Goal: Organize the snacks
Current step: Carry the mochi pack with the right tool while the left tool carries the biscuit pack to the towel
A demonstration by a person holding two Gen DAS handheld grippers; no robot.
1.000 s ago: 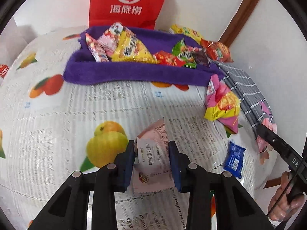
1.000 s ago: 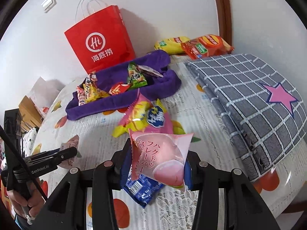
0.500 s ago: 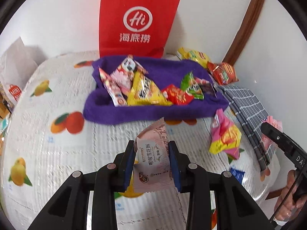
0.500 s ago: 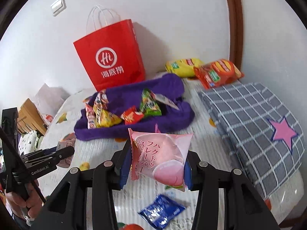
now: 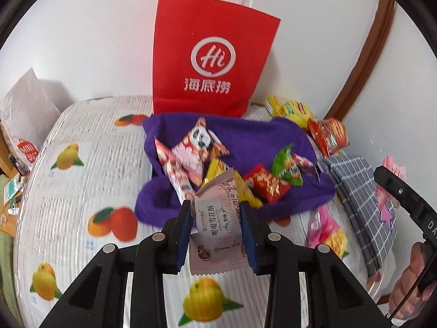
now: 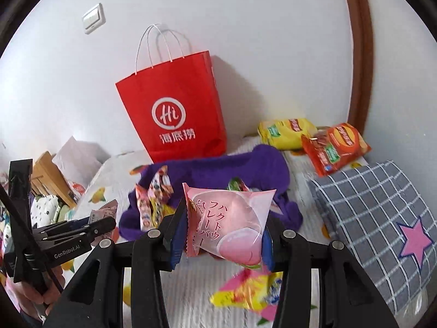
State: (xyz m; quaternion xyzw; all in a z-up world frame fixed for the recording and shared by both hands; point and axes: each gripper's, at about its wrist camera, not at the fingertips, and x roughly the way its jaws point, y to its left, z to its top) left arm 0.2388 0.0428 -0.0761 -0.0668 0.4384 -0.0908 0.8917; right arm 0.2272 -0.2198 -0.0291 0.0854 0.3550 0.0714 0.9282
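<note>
At centre frame in your left view, the purple bin (image 5: 240, 147) lies open on the fruit-print cloth (image 5: 82, 180), in front of the red bag (image 5: 213, 68). Inside it you can see a panda packet (image 5: 199, 145), a red sachet (image 5: 266, 183), a green sachet (image 5: 285, 168) and a yellow pack mostly hidden behind your load. Your left gripper (image 5: 217, 229) is clamped on a pale wafer packet (image 5: 217, 224), held just before the bin's near rim. Your right gripper (image 6: 222, 235) is clamped on a pink pouch (image 6: 232, 227), also in front of the bin. Below it on the cloth lies a pink-yellow bag (image 6: 248, 292). At upper right, two chip bags (image 6: 333, 147) rest beside a checked cushion (image 6: 382, 213).
</note>
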